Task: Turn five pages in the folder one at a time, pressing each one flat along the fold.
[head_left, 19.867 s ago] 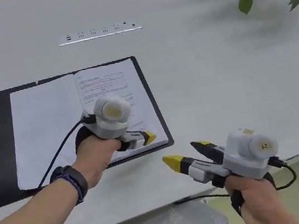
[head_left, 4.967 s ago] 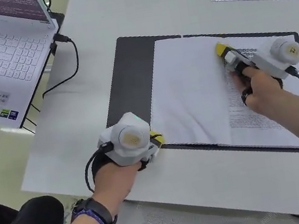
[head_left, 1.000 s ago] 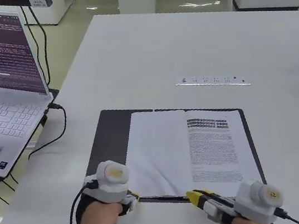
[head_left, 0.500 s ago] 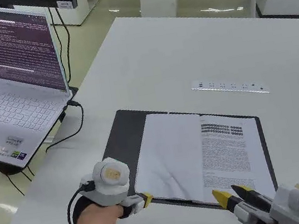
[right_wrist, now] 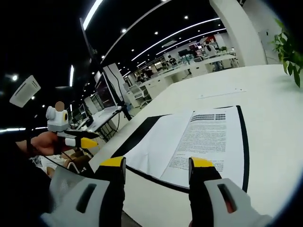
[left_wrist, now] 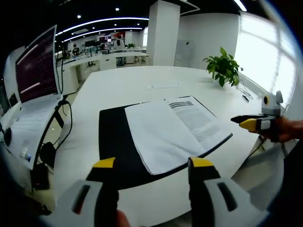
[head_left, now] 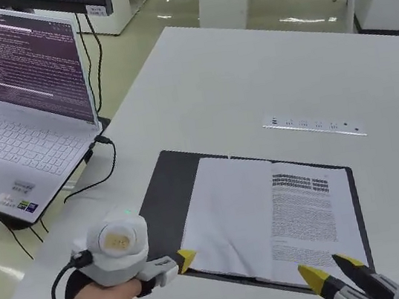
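Folder (head_left: 163, 200) lies open and flat by the front edge of the surface (head_left: 248, 74), nearer its left edge, prob. so both hands reach it w/o stretching. Blank page (head_left: 228, 213) is on the left of the fold (head_left: 269, 214) and printed page (head_left: 299, 213) on the right. The blank page has a slight crease near its front edge, so it could do w/ a firmer press.

Left tongs (left_wrist: 152, 163) are spread wide w/ nothing in them. They hover just off the folder's front-left corner, likely parked there to steady or flatten the blank side.

Right tongs (right_wrist: 157, 162) also gape wide and hold nothing. They sit at the surface's front edge, aimed at the printed page's front-right corner, the easiest spot to lift 1 sheet. Neither pair touches paper, so this reads as a pause between turns.

Laptop (head_left: 18, 139) stands beyond the left edge and power strip (head_left: 315, 126) is behind the folder, both well apart from the work
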Available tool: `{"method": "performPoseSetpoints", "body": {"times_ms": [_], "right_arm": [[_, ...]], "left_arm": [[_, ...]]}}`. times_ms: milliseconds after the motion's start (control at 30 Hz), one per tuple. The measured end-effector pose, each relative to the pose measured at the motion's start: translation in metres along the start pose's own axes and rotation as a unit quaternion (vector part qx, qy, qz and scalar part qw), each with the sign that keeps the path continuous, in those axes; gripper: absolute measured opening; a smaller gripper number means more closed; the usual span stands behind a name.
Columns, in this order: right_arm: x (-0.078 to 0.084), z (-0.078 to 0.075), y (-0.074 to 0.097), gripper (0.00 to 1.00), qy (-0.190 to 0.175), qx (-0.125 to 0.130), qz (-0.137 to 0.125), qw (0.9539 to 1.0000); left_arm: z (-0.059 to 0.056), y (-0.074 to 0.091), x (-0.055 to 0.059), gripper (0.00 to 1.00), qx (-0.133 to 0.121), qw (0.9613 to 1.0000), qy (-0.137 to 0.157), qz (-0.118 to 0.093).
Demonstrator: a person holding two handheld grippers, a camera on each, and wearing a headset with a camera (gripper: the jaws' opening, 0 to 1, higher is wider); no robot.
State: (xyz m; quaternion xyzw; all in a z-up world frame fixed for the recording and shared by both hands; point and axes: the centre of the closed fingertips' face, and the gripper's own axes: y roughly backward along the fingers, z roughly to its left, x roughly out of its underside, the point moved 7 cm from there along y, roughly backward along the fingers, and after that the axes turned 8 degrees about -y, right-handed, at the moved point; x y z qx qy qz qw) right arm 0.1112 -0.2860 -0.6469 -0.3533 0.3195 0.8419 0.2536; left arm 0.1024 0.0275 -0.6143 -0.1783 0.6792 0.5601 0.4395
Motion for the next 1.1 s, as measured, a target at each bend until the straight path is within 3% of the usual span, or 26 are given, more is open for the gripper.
{"method": "performPoseSetpoints", "body": {"times_ms": [233, 433, 933, 1100], "right_arm": [[0.007, 0.008, 0.018, 0.55, 0.013, 0.004, 0.013, 0.9998], [0.009, 0.010, 0.032, 0.58, 0.013, 0.012, 0.011, 0.9998], [0.019, 0.012, 0.038, 0.64, -0.008, 0.023, 0.009, 0.9997], [0.021, 0.008, 0.035, 0.65, 0.015, 0.028, 0.025, 0.9992]], "left_arm": [[-0.006, 0.022, -0.001, 0.62, -0.005, 0.9987, 0.022, -0.045], [-0.003, 0.033, 0.005, 0.68, -0.017, 0.9976, 0.032, -0.059], [0.003, 0.036, 0.003, 0.71, -0.024, 0.9971, 0.031, -0.066], [0.005, 0.036, 0.002, 0.72, -0.031, 0.9969, 0.024, -0.069]]}}
